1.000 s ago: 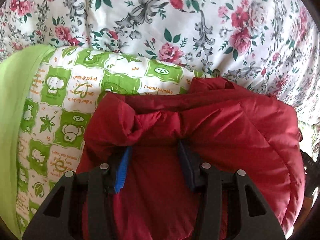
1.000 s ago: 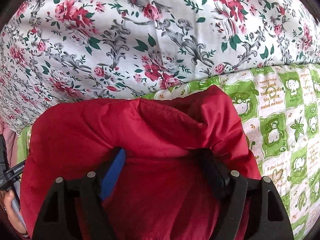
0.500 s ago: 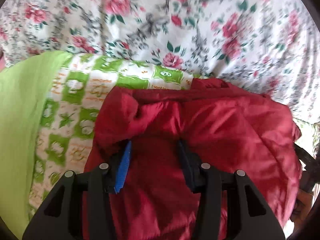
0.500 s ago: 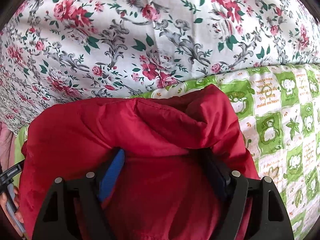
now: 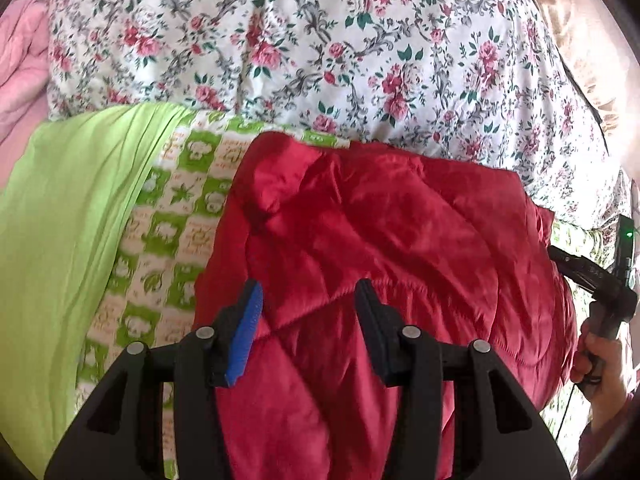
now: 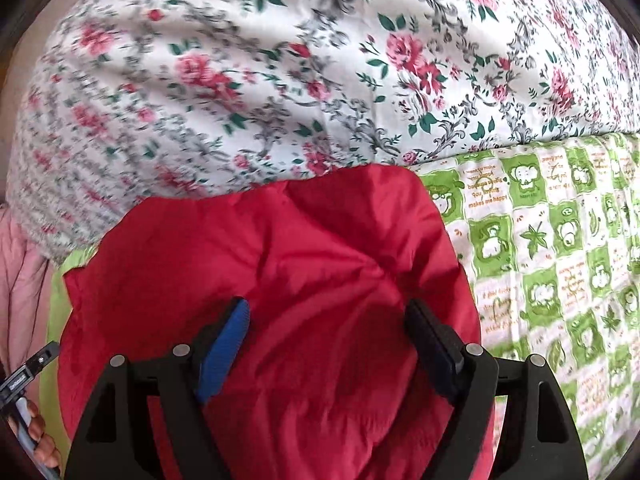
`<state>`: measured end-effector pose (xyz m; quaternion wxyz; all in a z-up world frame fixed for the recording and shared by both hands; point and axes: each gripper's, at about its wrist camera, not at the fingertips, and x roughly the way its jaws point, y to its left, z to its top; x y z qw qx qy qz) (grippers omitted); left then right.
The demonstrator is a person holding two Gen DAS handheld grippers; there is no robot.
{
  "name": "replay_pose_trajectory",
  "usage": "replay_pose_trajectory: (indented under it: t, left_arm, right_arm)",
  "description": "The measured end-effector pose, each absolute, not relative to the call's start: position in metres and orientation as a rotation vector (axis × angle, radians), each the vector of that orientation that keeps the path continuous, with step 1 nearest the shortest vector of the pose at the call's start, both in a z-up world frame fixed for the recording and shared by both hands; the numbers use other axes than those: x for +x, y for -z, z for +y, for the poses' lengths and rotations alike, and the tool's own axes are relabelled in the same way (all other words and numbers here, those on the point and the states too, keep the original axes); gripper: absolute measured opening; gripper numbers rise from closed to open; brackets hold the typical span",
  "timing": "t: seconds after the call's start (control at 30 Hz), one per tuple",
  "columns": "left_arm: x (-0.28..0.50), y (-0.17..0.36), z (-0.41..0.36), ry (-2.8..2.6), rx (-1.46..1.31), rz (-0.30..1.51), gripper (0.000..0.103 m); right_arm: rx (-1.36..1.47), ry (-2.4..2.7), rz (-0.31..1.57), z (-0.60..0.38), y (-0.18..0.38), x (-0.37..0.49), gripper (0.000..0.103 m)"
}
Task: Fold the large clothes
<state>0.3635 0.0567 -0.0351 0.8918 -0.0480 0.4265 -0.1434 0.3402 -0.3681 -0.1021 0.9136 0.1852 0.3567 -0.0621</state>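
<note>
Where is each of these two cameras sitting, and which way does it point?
Left wrist: sits on the left gripper, looking forward along its jaws at the puffy red quilted jacket; the person's other hand shows at right.
Right wrist: sits on the right gripper, facing the same jacket; fingers show at lower left.
Shared: the jacket, the green-checked cartoon blanket and the rose-print floral sheet.

Red puffer jacket, bunched and folded over on the bed.

The jacket is shiny, quilted and deep red, lying in a rumpled heap with stitched seams showing. In each wrist view its padded cloth fills the gap between the jaws and spreads ahead of them, rounded at its far edge.
</note>
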Motion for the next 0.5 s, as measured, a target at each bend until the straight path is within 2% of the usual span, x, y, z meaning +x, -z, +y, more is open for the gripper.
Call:
replay_pose_trajectory:
  t: [0.5]
  left_arm:
    - [0.326,0.045,0.079,0.326,-0.16,0.883,0.048]
  right_arm:
    - [0.392,0.013,0.765,-0.35,0.097,0.262,0.082]
